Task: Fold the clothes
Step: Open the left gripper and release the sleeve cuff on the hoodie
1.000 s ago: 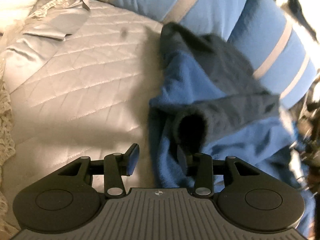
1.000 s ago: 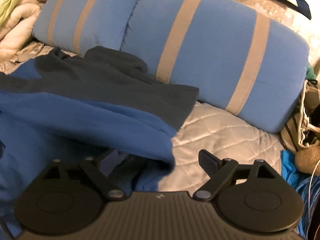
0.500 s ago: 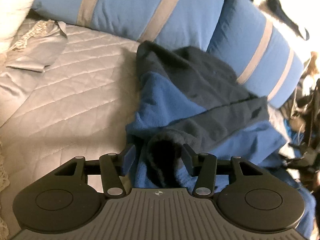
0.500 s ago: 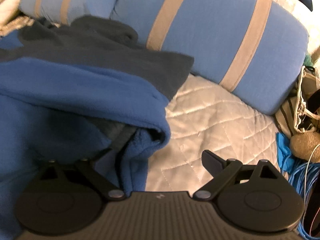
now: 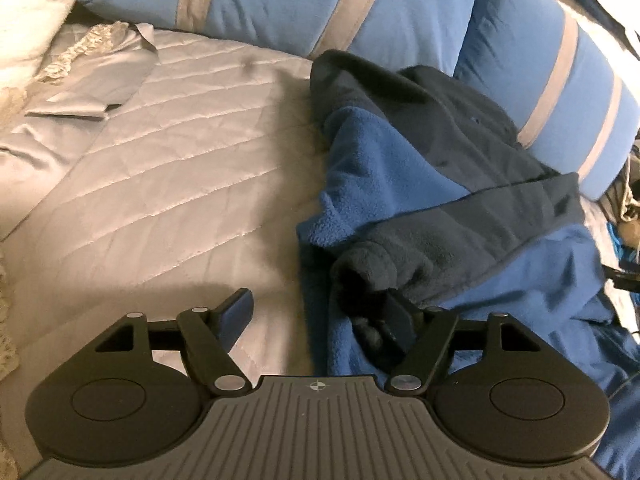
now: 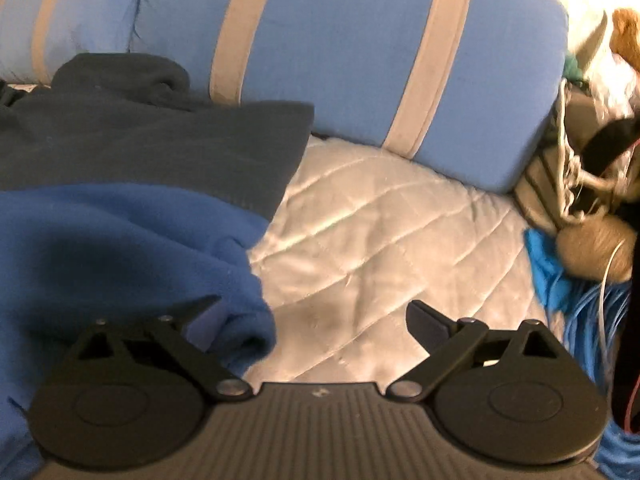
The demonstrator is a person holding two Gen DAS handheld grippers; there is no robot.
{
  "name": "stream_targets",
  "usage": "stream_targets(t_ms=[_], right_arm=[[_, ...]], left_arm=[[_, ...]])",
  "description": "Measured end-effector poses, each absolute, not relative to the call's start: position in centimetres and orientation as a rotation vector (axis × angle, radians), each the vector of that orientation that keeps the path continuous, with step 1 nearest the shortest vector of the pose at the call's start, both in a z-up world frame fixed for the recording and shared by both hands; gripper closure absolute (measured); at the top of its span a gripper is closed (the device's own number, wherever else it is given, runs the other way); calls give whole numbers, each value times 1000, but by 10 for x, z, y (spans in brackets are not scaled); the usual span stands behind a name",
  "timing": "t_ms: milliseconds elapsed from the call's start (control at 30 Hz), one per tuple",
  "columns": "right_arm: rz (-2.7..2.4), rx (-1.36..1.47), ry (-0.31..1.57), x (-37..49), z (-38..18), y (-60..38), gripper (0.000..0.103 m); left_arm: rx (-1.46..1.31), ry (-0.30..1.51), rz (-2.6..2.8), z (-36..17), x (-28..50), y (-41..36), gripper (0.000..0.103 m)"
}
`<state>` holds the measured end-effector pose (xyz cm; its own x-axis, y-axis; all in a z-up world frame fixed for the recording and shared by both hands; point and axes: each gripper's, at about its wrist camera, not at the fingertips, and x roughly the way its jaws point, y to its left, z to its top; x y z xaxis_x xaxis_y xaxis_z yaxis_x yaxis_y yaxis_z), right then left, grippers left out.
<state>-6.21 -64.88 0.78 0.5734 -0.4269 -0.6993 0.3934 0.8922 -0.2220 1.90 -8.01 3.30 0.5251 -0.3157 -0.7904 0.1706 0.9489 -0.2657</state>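
Observation:
A fleece jacket (image 5: 400, 168), bright blue with dark navy panels, lies crumpled on the quilted bed. Its dark sleeve cuff (image 5: 368, 264) rests just ahead of my left gripper (image 5: 318, 316), whose jaws are opening. The cuff sits against the right finger, while the left finger (image 5: 236, 312) hangs over bare quilt, so nothing is pinched. In the right wrist view the jacket (image 6: 120, 232) fills the left half. My right gripper (image 6: 316, 320) stands wide open. Its left finger (image 6: 204, 320) touches a rolled blue edge; its right finger is over the quilt.
The silver-grey quilt (image 5: 160, 184) spreads left of the jacket and also right of it (image 6: 380, 220). Blue pillows with beige stripes (image 5: 280, 0) (image 6: 340, 40) line the back. A grey satin cloth with lace (image 5: 92, 76) lies far left. A tan yarn ball (image 6: 592, 240) and blue cords (image 6: 580, 320) crowd the right edge.
The left jaws have spread and the cuff that sat between them now rests loose by the right finger. The right gripper has come down closer to the bed, and its left finger now shows above the fleece.

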Motion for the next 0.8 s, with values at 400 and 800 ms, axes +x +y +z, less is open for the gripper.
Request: stream_targets(t_ms=[400,800], right_arm=[[-538,-53,655,-106,84,-638,0],[-550,-10,339,-171,220,-624,0]], left_arm=[[-334,696,-327,126,-25,-64,32],[-290,434,-386,213,-54,-108,31]])
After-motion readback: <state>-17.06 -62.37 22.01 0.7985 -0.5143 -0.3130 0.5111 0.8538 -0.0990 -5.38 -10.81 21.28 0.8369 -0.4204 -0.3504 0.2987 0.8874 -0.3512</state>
